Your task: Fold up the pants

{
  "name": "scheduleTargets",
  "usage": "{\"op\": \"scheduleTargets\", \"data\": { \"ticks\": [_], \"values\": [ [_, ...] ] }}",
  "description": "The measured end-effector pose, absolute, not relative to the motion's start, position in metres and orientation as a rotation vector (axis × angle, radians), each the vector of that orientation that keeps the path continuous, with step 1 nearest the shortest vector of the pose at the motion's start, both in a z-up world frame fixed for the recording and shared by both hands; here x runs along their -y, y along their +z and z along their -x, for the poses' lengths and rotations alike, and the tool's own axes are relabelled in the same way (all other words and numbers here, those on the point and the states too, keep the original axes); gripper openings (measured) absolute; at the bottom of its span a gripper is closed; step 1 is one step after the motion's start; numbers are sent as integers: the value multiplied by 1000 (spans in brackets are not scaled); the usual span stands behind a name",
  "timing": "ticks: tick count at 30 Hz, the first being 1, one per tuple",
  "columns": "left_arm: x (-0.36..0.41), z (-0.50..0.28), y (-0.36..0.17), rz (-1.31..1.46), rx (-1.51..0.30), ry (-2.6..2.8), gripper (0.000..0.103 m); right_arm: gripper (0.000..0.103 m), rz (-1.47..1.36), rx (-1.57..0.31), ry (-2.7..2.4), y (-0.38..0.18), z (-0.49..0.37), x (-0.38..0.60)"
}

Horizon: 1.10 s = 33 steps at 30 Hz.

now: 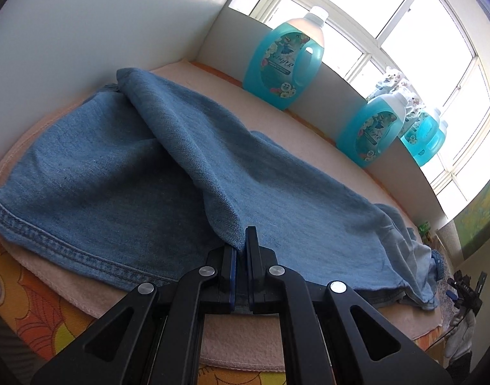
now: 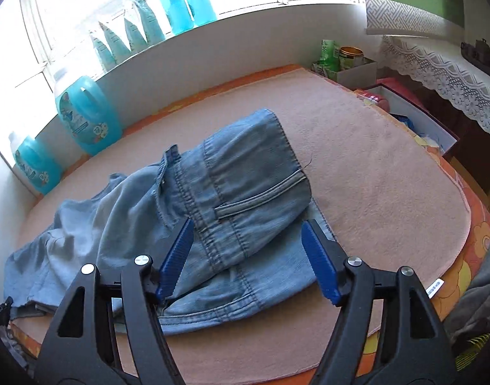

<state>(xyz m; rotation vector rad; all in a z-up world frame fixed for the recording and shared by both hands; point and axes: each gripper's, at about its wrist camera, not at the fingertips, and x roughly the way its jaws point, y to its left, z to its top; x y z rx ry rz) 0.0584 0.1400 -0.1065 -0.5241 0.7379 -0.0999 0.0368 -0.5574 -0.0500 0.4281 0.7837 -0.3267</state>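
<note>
Blue denim pants (image 1: 167, 173) lie on a pink towel (image 1: 245, 349). My left gripper (image 1: 241, 243) is shut on a fold of a pant leg, which rises from the pads as a ridge toward the far wall. The hem of one leg (image 1: 52, 240) lies at the near left. In the right wrist view the waist end of the pants (image 2: 238, 192) is folded over, with a back pocket and seams showing. My right gripper (image 2: 248, 234) stands open just above that end, its blue pads (image 2: 318, 263) clear of the cloth.
Blue detergent bottles (image 1: 283, 61) stand along the window ledge at the back. The towel (image 2: 389, 173) covers an orange flowered surface. A white box with cans (image 2: 350, 64) and an open box (image 2: 415, 115) sit off the right edge. A gloved hand holding the other gripper (image 1: 463, 314) shows at far right.
</note>
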Motion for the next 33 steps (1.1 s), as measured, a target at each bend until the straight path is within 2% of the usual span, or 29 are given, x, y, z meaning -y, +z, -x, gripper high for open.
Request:
{"op": "scheduleTargets", "data": {
  "ticks": [8, 13, 14, 15, 16, 17, 18, 29, 33],
  "values": [
    [-140, -58, -108, 528, -750, -96, 3, 73, -486, -832, -283, -72, -78, 613],
    [-140, -60, -108, 528, -756, -91, 3, 73, -491, -865, -168, -82, -88, 606],
    [-140, -60, -109, 527, -757, -91, 3, 66, -477, -871, -160, -82, -88, 602],
    [-140, -61, -109, 525, -758, -91, 3, 49, -463, -881, -159, -83, -88, 600],
    [-140, -61, -109, 525, -758, -90, 3, 37, -460, -892, -159, -83, -88, 599],
    [-140, -61, -109, 528, -757, -90, 3, 16, -469, -896, -152, -83, -87, 599],
    [-141, -62, -109, 531, -754, -90, 3, 7, -473, -895, -146, -81, -86, 598],
    [-146, -57, -94, 546, -693, -99, 3, 5, -317, -797, -253, 5, -49, 583],
    [-148, -56, -98, 549, -693, -97, 3, 5, -251, -831, -286, 5, -39, 579]
  ]
}}
